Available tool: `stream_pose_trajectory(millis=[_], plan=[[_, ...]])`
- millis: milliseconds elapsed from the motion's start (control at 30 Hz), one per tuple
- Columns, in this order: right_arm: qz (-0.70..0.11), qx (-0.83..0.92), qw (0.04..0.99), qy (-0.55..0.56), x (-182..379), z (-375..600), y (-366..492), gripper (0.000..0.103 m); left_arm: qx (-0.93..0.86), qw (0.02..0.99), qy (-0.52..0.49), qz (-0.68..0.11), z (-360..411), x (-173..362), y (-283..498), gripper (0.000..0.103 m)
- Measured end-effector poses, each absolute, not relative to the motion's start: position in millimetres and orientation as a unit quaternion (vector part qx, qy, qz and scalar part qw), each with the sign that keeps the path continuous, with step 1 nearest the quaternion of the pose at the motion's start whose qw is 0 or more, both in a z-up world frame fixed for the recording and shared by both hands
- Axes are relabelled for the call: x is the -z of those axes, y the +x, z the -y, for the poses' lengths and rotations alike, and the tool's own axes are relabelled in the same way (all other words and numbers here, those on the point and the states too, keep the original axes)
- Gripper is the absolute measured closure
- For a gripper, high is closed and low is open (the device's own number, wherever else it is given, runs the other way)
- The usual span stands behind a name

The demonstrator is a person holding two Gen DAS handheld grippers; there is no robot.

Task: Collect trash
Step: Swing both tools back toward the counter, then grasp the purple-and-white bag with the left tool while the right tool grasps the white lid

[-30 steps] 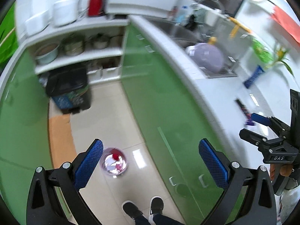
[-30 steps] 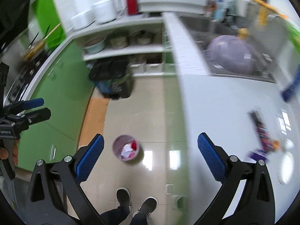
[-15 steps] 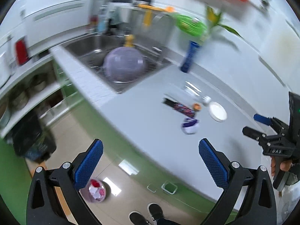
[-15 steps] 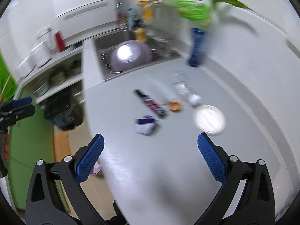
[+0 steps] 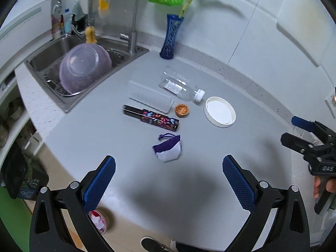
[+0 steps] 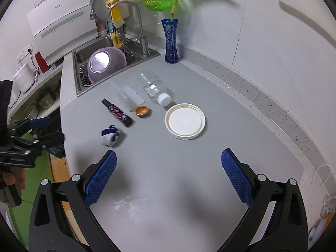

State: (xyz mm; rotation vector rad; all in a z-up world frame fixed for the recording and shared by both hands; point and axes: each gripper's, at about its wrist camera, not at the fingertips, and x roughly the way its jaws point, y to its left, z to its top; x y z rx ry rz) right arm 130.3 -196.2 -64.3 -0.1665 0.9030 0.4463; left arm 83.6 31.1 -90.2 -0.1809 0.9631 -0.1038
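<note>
Trash lies in a loose cluster on the grey table (image 5: pixel 88 138), six items: one clear plastic bottle (image 5: pixel 178 87) on its side with a white cap, one flat translucent container (image 5: pixel 149 97), one dark printed wrapper box (image 5: pixel 151 117), one copper-coloured foil cup (image 5: pixel 181 110), one white round lid (image 5: pixel 219 112) and one crumpled purple-and-white pouch (image 5: pixel 168 150). One small bin (image 5: pixel 98 220) on the floor below the table edge holds white and red scraps. One sink (image 6: pixel 82 84) holds one upturned purple bowl (image 6: pixel 106 63). Left gripper (image 5: pixel 168 179) and right gripper (image 6: pixel 168 175) both hang above the table, jaws wide and empty.
</note>
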Motion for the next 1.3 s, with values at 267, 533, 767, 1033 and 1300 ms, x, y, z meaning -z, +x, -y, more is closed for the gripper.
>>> stream_pose_trajectory(millis=[267, 533, 767, 1033, 1300], plan=[[-0.451, -0.221, 0.86, -0.089, 84.2, 203.2, 164.8, 0.005, 0.04, 0.864, -0.074, -0.496, -11.1, 139.2, 128.1, 0.005], [-0.465, -0.228, 0.851, -0.091, 100.5, 203.4, 188.9, 0.005, 0.025, 0.855, -0.067, -0.514, -5.7, 167.3, 146.4, 0.008], [-0.472, -0.232, 0.846, -0.09, 109.3, 204.0, 198.6, 0.005, 0.018, 0.844, -0.07, -0.531, -9.2, 179.4, 152.8, 0.067], [-0.481, -0.236, 0.839, -0.095, 122.6, 195.0, 214.5, 0.005, 0.022, 0.852, -0.072, -0.518, -11.2, 156.1, 154.3, 0.076], [-0.496, -0.238, 0.828, -0.111, 147.2, 176.4, 245.4, 0.005, 0.025, 0.864, -0.077, -0.497, -17.7, 120.4, 151.2, 0.076]])
